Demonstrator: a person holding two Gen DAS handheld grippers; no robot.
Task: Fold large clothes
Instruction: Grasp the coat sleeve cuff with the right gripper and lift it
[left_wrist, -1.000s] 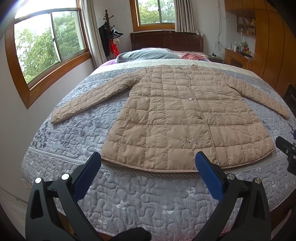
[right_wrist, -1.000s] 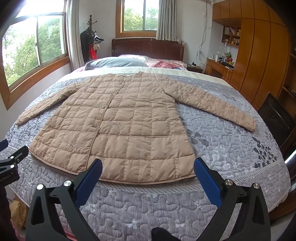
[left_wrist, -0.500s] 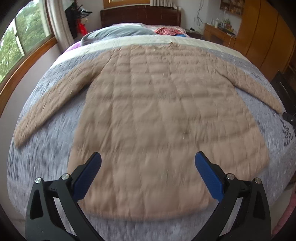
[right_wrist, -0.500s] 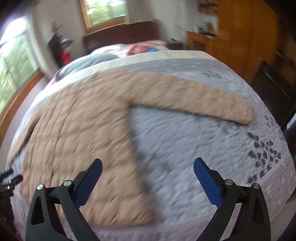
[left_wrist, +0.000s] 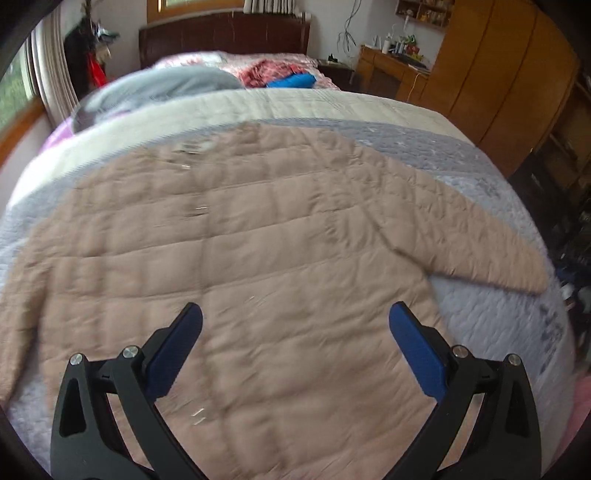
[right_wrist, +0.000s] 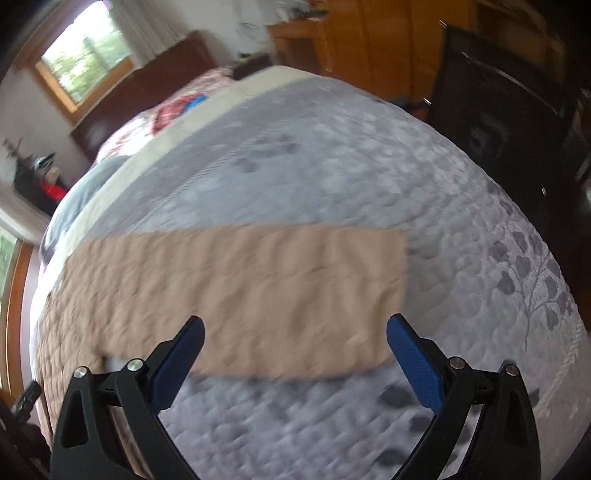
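Observation:
A tan quilted coat (left_wrist: 258, 236) lies spread flat, front up, on a grey quilted bedspread (left_wrist: 495, 317). Its right sleeve (left_wrist: 465, 236) stretches out toward the bed's right edge. My left gripper (left_wrist: 295, 332) is open and empty, hovering over the coat's lower body. In the right wrist view the same sleeve (right_wrist: 251, 295) lies across the bedspread (right_wrist: 332, 155) with its cuff end to the right. My right gripper (right_wrist: 295, 343) is open and empty just above the sleeve near the cuff. Both views are motion-blurred.
Pillows (left_wrist: 162, 88) and bedding lie at the dark wooden headboard (left_wrist: 221, 33). A wooden wardrobe (left_wrist: 509, 74) and desk (left_wrist: 391, 70) stand to the right of the bed. A dark chair (right_wrist: 498, 122) stands close beside the bed's right edge. Windows are on the left wall.
Both grippers have moved forward from the foot of the bed. The left now hovers over the coat's body, the right has swung right over the right sleeve. Both stay open.

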